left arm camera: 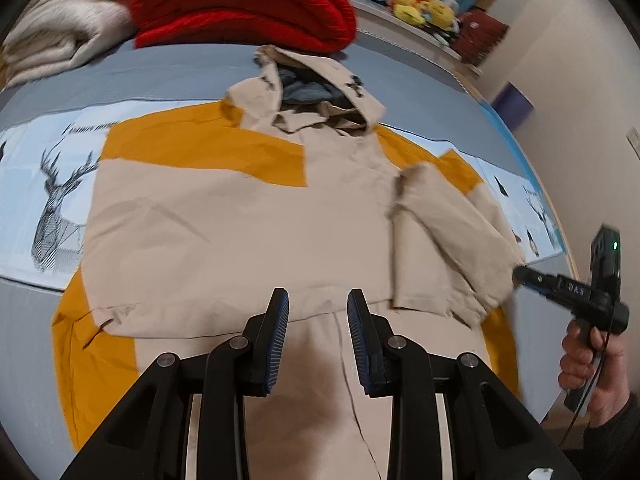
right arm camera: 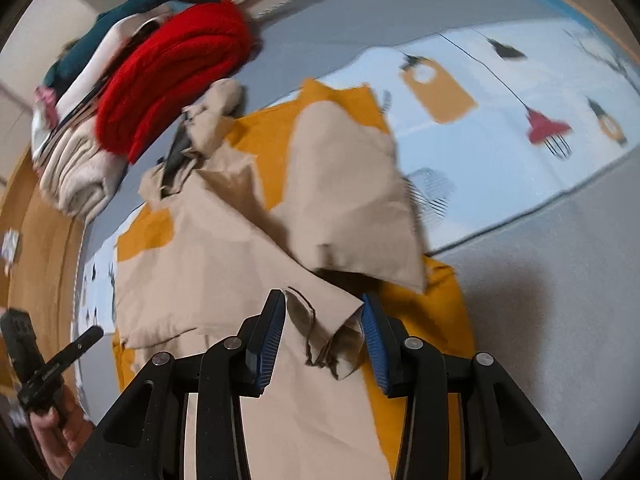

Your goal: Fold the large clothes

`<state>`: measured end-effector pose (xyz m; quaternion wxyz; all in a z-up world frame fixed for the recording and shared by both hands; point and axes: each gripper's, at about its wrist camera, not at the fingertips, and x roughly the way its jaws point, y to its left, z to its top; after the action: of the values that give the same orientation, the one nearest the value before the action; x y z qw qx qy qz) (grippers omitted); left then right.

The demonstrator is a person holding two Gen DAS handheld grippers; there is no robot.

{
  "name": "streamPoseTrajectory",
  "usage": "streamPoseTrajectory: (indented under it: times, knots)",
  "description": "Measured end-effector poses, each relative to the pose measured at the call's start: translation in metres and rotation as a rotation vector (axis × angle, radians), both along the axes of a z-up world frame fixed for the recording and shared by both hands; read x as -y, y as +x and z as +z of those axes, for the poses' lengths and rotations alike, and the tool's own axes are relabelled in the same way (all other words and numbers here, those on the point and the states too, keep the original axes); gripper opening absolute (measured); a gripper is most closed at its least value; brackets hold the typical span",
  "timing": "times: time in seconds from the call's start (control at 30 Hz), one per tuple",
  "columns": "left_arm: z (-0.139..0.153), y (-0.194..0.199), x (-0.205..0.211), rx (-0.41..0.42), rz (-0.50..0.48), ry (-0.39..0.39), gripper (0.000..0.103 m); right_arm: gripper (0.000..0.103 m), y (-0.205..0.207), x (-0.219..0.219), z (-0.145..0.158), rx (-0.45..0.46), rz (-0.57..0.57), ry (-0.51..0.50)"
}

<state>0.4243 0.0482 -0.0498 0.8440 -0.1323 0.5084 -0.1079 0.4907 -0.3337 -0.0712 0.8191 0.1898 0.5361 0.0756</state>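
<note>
- a beige and mustard hooded jacket (left arm camera: 240, 216) lies spread flat on a grey bed (left arm camera: 168, 72), its hood (left arm camera: 316, 88) at the far end and its hem toward the near edge.
- the jacket's right sleeve (left arm camera: 436, 240) is folded in over the body; in the right wrist view the same sleeve (right arm camera: 352, 200) lies bunched and partly lifted, blurred.
- the left gripper (left arm camera: 318, 300) hovers over the near middle of the jacket, above the hem seam; its jaws stand apart with only flat cloth seen below them, and nothing is pinched.
- the right gripper (right arm camera: 324, 304) is at the jacket's right near edge; a crumpled cuff (right arm camera: 328, 336) sits between its spread jaws, and whether the pads press on it i cannot tell.
- from the left wrist view, the right gripper (left arm camera: 520, 272) meets the sleeve end at the right, held by a hand (left arm camera: 592, 364) in a dark sleeve.
- a printed strip with deer drawings (left arm camera: 56, 200) crosses the bed under the jacket.
- at the far left, a red knit (left arm camera: 244, 4) is stacked beside folded cream blankets (left arm camera: 68, 16).
- yellow plush toys (left arm camera: 424, 4) sit far right on a ledge.
</note>
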Motion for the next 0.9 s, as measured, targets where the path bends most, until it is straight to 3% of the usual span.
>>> streamPoseTrajectory:
  times: [0.13, 0.23, 0.37, 0.5, 0.83, 0.9]
  knots:
    - [0.004, -0.003, 0.013, 0.028, -0.043, -0.006, 0.027, 0.011, -0.002, -0.034, 0.019, 0.073, 0.099, 0.006]
    - [0.006, -0.004, 0.027, 0.041, -0.079, -0.05, 0.027, 0.006, -0.007, -0.058, 0.035, 0.14, 0.147, 0.084]
    - [0.011, -0.006, 0.051, 0.066, -0.163, -0.117, 0.028, 0.005, -0.008, -0.094, 0.045, 0.186, 0.197, 0.217]
    - [0.017, -0.009, 0.067, 0.095, -0.219, -0.188, 0.042, 0.005, -0.01, -0.126, 0.051, 0.202, 0.248, 0.337]
    - [0.017, -0.001, 0.05, 0.085, -0.156, -0.293, 0.043, 0.005, -0.015, -0.166, 0.054, 0.212, 0.345, 0.413]
    - [0.02, -0.002, 0.049, 0.091, -0.164, -0.294, 0.038, 0.005, -0.015, -0.169, 0.053, 0.21, 0.347, 0.411]
